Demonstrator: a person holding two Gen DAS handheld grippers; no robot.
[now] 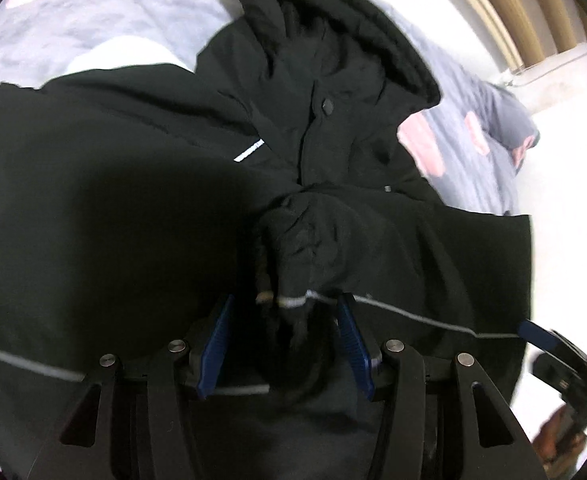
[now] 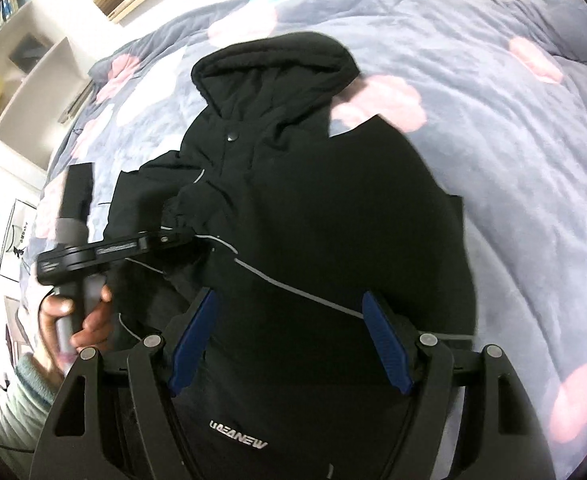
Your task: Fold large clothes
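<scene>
Black hooded coat [image 2: 301, 208] lies flat on the bed [image 2: 513, 168], hood [image 2: 273, 68] at the far end, both sleeves folded in across the chest. Left tongs [image 1: 285, 308] sit low over the coat, jaws about half apart with a bunched sleeve cuff [image 1: 297, 300] between the blue pads [image 1: 217, 340]. The fabric fills the gap, but I can't tell whether the pads are pinching it or just straddling it. In the right view, a hand [image 2: 73, 312] holds those left tongs at the coat's left side.

Right tongs [image 2: 289, 312] hover above the coat's lower body, jaws wide apart, nothing in them, just the grey piping [image 2: 293, 288] running beneath.

Handling, as I judge it: a padded coat, bulky and soft, heavy for a garment, with a smooth shell that will likely slide and spring back out of a fold. A thin pinch on the shell may slip. Better to take a thick bite at the hem or a seam, one corner per tongs, and carry the near edge up towards the hood. Cuffs and hood rim are thick and should grip well. Watch that the folded sleeves don't slip out.
</scene>
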